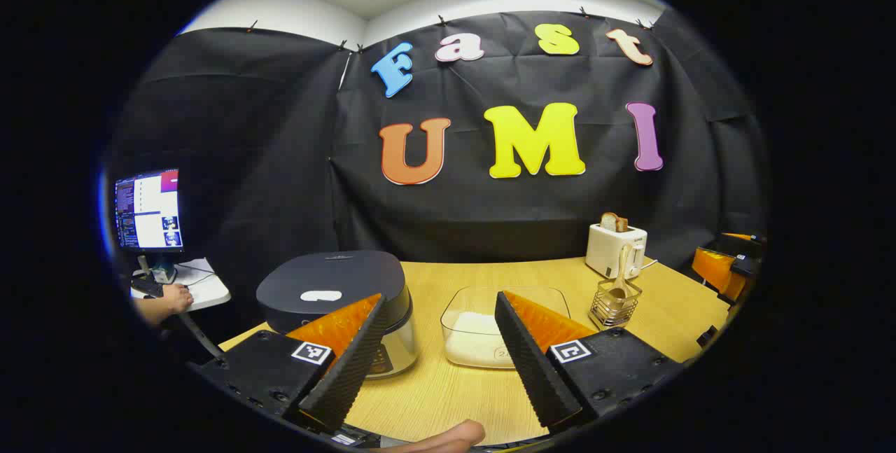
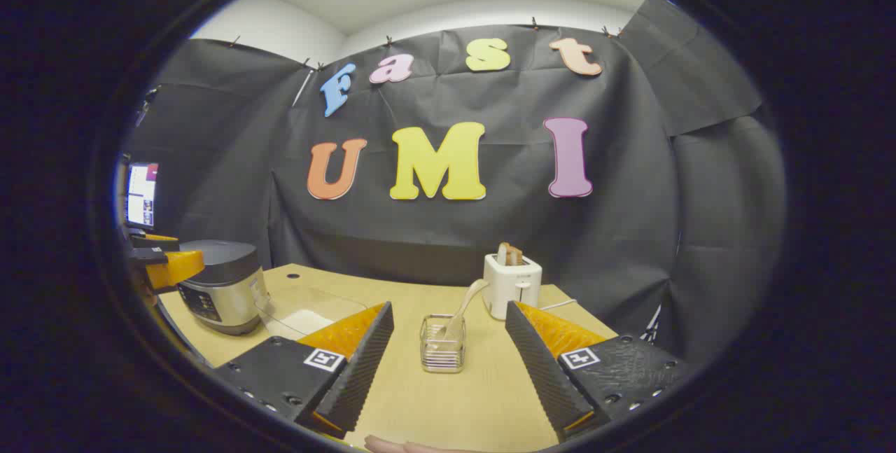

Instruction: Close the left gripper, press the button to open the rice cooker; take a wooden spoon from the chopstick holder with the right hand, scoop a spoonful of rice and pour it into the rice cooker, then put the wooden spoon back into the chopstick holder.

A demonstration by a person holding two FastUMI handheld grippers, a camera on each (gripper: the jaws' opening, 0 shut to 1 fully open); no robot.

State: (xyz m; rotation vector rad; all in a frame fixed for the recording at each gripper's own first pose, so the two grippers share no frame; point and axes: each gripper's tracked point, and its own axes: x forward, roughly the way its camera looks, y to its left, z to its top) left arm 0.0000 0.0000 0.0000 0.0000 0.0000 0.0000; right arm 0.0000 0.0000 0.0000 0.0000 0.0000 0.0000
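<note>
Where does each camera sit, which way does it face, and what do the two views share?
Left gripper view: rides the left gripper, open, facing the closed rice cooker and rice container; a fingertip shows below.
Right gripper view: rides the right gripper, open, facing the chopstick holder with its wooden spoon.
Shared: table, cooker, rice container, holder, toaster.

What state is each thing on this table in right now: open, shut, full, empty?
Rice cooker: lid shut.
Clear container: uncovered, rice inside.
Chopstick holder: upright, holding the wooden spoon.
Toaster: bread in its slot.
Left claw: open, holding nothing.
Right claw: open, holding nothing.
</note>
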